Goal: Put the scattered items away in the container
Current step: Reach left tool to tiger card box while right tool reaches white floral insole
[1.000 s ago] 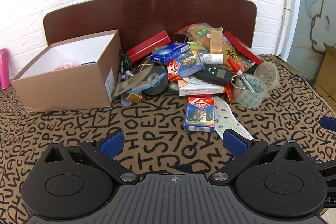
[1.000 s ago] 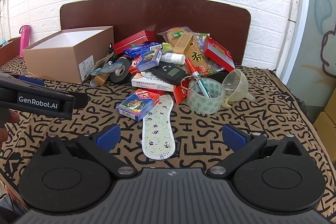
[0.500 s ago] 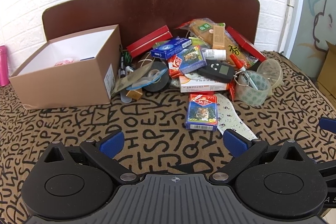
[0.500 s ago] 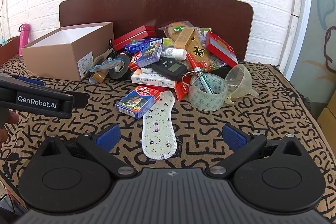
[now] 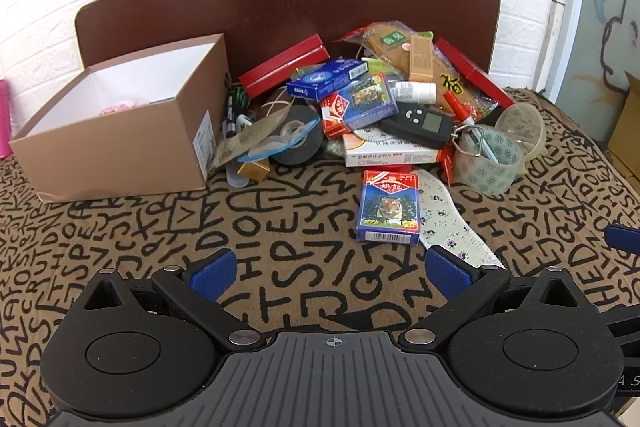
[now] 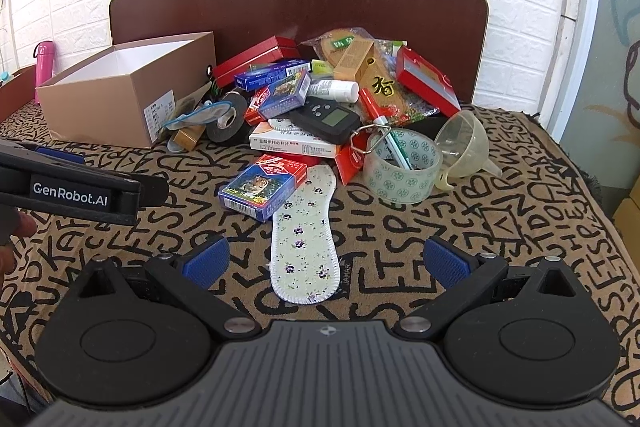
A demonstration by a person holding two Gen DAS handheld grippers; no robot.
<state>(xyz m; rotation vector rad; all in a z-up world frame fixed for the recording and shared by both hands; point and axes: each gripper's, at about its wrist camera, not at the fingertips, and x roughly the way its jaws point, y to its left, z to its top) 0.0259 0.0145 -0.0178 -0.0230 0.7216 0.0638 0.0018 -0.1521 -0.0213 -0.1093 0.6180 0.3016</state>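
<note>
Half-hidden pink item (image 5: 120, 107) inside cardboard box (image 5: 120, 155)

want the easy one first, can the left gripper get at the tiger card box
Probably yes: the left gripper is open, the tiger card box lies apart from the pile, with only bare cloth between.

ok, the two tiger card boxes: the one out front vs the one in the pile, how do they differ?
The front tiger card box lies flat on the patterned cloth, apart from the heap; the pile tiger card box sits tilted on top of other packs. The front one overlaps the floral insole; the pile one sits against the black handheld device. Both are blue and red with a tiger picture, and neither is in the cardboard box.
</note>
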